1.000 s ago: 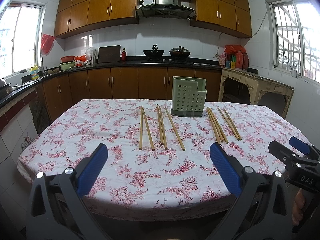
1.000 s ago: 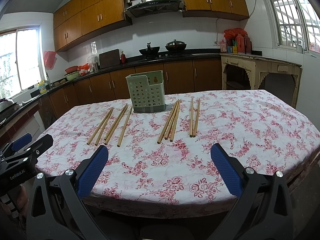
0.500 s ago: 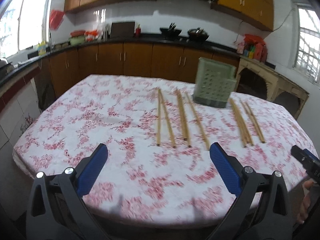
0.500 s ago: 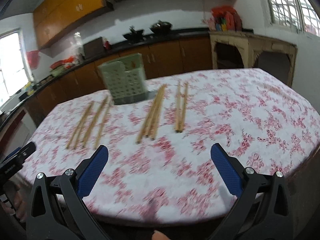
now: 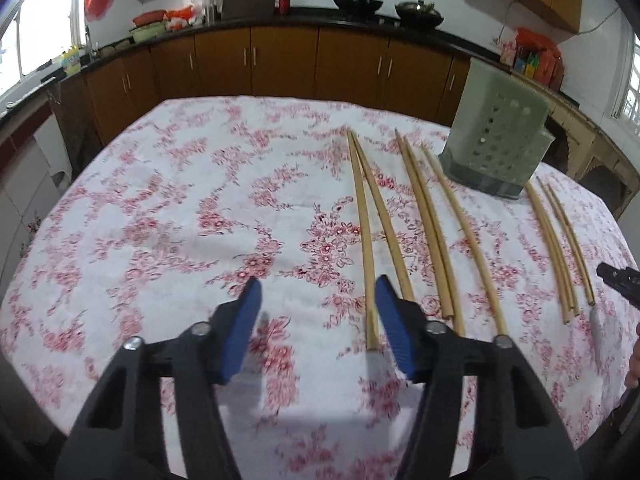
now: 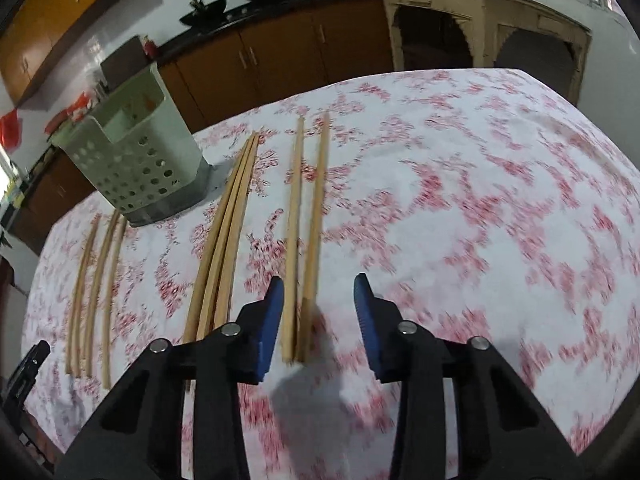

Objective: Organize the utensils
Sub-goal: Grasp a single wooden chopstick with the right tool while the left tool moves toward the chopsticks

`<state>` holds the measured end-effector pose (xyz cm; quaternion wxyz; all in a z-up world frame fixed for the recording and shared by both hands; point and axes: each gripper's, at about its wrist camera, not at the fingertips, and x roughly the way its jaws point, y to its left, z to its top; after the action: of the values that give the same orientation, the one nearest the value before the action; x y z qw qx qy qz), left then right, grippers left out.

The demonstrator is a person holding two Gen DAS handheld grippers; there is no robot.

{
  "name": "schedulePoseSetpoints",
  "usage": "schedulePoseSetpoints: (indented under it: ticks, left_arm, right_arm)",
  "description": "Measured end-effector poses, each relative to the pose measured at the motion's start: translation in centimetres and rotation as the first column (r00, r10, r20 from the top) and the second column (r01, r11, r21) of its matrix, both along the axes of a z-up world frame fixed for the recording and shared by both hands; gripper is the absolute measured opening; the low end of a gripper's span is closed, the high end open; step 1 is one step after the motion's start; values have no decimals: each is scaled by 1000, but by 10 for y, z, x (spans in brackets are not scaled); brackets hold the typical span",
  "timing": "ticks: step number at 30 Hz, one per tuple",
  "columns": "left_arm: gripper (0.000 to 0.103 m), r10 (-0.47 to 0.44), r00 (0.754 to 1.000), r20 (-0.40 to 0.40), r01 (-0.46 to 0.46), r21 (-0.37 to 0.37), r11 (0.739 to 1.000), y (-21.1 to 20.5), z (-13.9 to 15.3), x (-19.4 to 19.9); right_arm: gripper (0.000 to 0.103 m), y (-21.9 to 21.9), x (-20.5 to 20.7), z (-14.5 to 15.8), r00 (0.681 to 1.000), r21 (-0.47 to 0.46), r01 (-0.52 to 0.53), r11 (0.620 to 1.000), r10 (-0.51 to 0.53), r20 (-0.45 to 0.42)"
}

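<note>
Several wooden chopsticks lie in groups on the flowered tablecloth (image 5: 160, 220), in front of a green perforated utensil holder (image 5: 496, 148) (image 6: 136, 160). My left gripper (image 5: 317, 280) hovers low over the near end of the leftmost chopstick pair (image 5: 366, 248). Its jaws are closing, and one chopstick's end shows between them by the right pad, untouched. My right gripper (image 6: 319, 278) hangs over the rightmost chopstick pair (image 6: 306, 220). Its jaws are closing too, with both near ends between the blue pads and no pad pressing on them.
More chopsticks (image 5: 440, 240) (image 6: 224, 240) lie between the two pairs. The other gripper's tip shows at the right edge (image 5: 616, 276) and at the lower left (image 6: 24, 364). Brown cabinets and a dark counter (image 5: 280, 24) run behind the table; a cream sideboard (image 6: 480, 12) stands at the right.
Both grippers have come forward and down from the table's near edge to just over the chopsticks' near ends. Both pairs of jaws have narrowed from wide open.
</note>
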<state>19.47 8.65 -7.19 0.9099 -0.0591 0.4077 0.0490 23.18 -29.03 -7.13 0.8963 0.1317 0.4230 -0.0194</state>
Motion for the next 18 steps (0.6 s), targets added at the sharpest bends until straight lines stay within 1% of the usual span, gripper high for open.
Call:
schedulePoseSetpoints:
  ticks: [1,3,4,5,6,7,9,11,12,14,15,16,18]
  left_arm:
    - [47,-2,1000,-9,2,2,1000,0,-2,3]
    - [45,-6,1000,-27,6,-1,1000,-2,-6,9]
    - [44,-8,999,-35,8,-7,1000,-2,-9,11]
    - [43,-10,999,-40,9,-11,1000,-1,-10,13]
    - [41,-11,999,-46,10,-16,1000,-2,-12,16]
    - [40,-13,999,-48,12,-22,1000,-1,-13,17]
    - [40,-21,999,-50,19,-42,999,0,-13,19]
    - [40,-28,998,-51,25,-45,999,-1,-13,19]
    - [40,-32,998,-52,29,-44,999,-2,-13,21]
    - [40,-43,998,-54,41,-41,998,-5,-14,22]
    - [39,-46,998,-53,44,-40,998,-6,-14,22]
    - [39,-50,997,-54,48,-38,998,-7,-14,23]
    - [36,-60,997,-55,58,-40,997,-9,-13,23]
  right_arm:
    - [33,3,6,-3,1000,-14,-6,1000,5,-11]
    - [26,6,13,-9,999,-16,-15,1000,14,-35]
    - [25,7,14,-12,999,-12,-20,1000,20,-38]
    - [21,9,18,-11,999,-15,-18,1000,17,-34]
    - [14,9,20,-10,999,-24,-13,1000,12,-35]
    - [10,8,20,-12,999,-23,-10,1000,9,-46]
    - [9,-1,20,-14,999,20,6,1000,-5,-43]
    - [9,-4,21,-13,999,24,16,1000,-15,-46]
    - [9,-3,21,-13,999,20,15,1000,-14,-46]
    - [8,1,21,-12,999,-17,8,1000,-9,-47]
    - [8,1,21,-11,999,-45,19,999,-21,-48]
    - [8,-2,26,-14,998,-53,31,998,-33,-46]
    - [7,-9,26,-14,997,-30,59,998,-60,-40]
